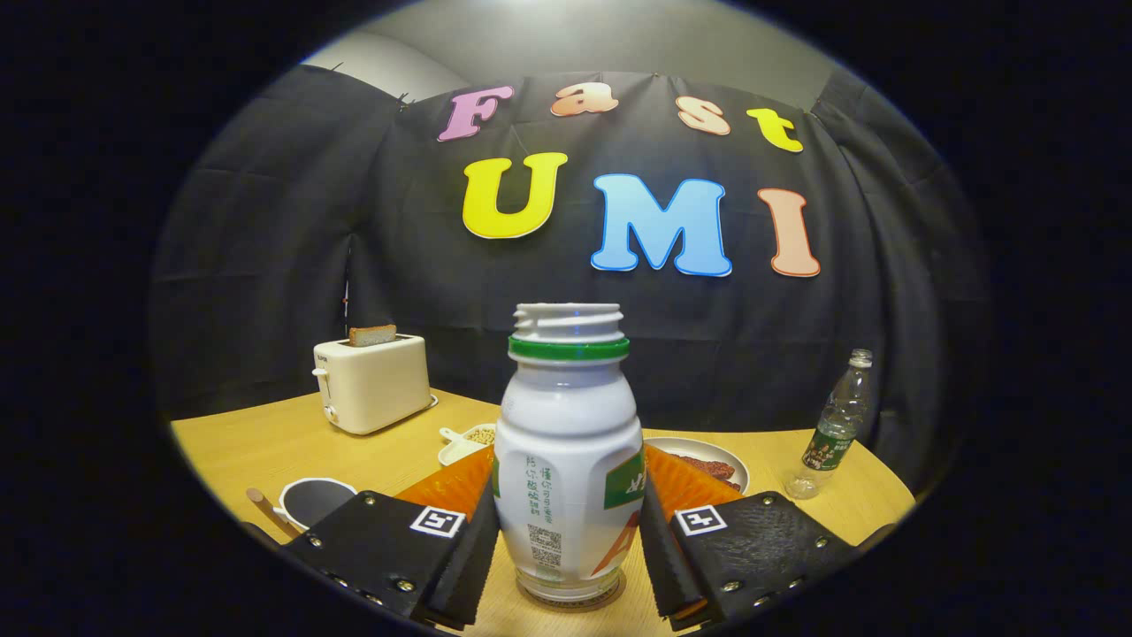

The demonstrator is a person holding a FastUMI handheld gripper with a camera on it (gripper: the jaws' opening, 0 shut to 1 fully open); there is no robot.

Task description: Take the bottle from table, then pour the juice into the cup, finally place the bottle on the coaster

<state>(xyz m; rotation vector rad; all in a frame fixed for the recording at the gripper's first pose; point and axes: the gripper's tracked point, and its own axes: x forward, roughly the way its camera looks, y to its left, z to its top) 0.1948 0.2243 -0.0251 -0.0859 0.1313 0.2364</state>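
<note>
We are looking along the gripper [568, 531], whose two fingers are pressing on either side of one white juice bottle [568, 460], so the gripper is clamping the bottle between them. The bottle is standing upright, uncapped, with a green ring under its threaded neck, and its base is resting on one round coaster [610, 598] that is peeking out beneath it on the wooden table [265, 447].

Counting the rest, we are seeing one cup [311, 502] with a dark inside, sitting beside the left finger, with one wooden stick [265, 509] lying just next to it. Beyond the cup, one cream toaster [371, 382] is standing near the table's far edge, and one slice of bread [372, 334] is poking out of its slot. Just behind the bottle, one small white dish [464, 442] is holding pale beans, and to the other side one white plate [707, 460] is carrying reddish food. Farther right, one clear plastic water bottle [831, 426] with a green label is standing well apart from the others.
</note>
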